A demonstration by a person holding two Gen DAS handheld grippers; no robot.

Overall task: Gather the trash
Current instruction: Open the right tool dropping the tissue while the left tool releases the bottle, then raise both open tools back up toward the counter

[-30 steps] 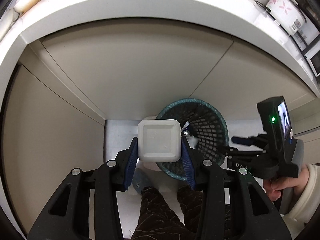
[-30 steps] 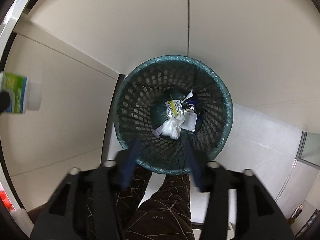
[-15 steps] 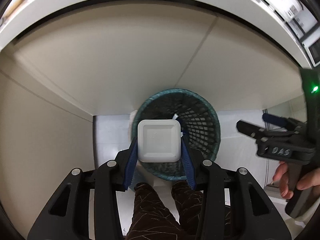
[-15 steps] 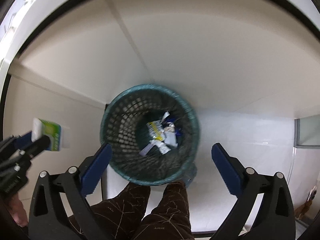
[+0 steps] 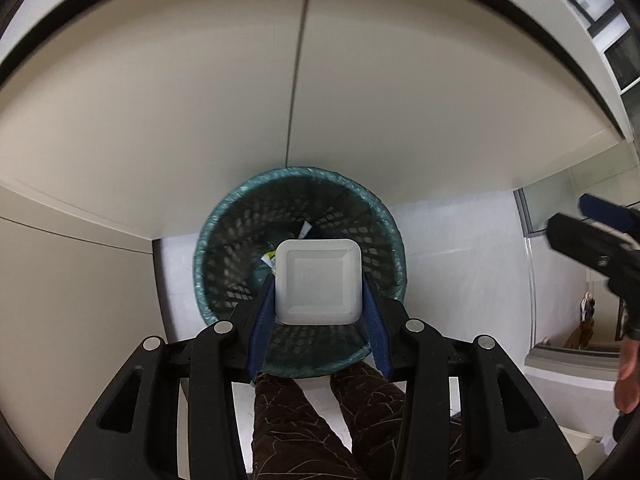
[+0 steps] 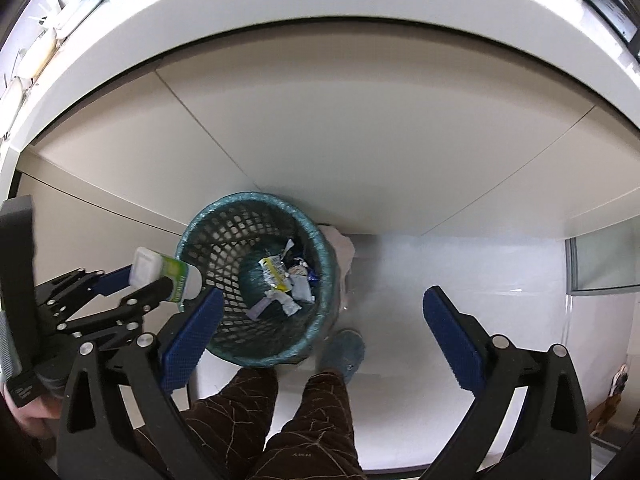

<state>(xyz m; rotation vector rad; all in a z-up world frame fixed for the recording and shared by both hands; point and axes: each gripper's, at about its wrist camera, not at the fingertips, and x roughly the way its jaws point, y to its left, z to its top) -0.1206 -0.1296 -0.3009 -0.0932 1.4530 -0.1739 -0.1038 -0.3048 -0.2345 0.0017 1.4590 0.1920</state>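
The left gripper [image 5: 319,304] has its blue-padded jaws clamped on the two sides of a white square-bottomed bottle [image 5: 319,282], whose flat base faces the camera. From the right wrist view the same bottle [image 6: 162,273] shows a green label and lies roughly sideways just beside the rim of the basket, to its left. In the left wrist view the bottle sits directly over the mouth of a teal mesh wastebasket [image 5: 224,236] that stands on the pale floor [image 5: 460,264] against cream cabinet doors [image 5: 200,100]. Crumpled wrappers and paper scraps [image 6: 282,280] lie at the bottom of the wastebasket [image 6: 208,240]. The right gripper [image 6: 320,316] has its jaws spread wide apart and holds nothing; its left pad overlaps the basket's near rim in the picture, and its right pad hangs over bare floor. The person's legs in dark brown trousers [image 6: 304,424] stand just below the basket, with a teal slipper [image 6: 346,354] beside it. A white surface [image 6: 320,20] edge curves across the top.
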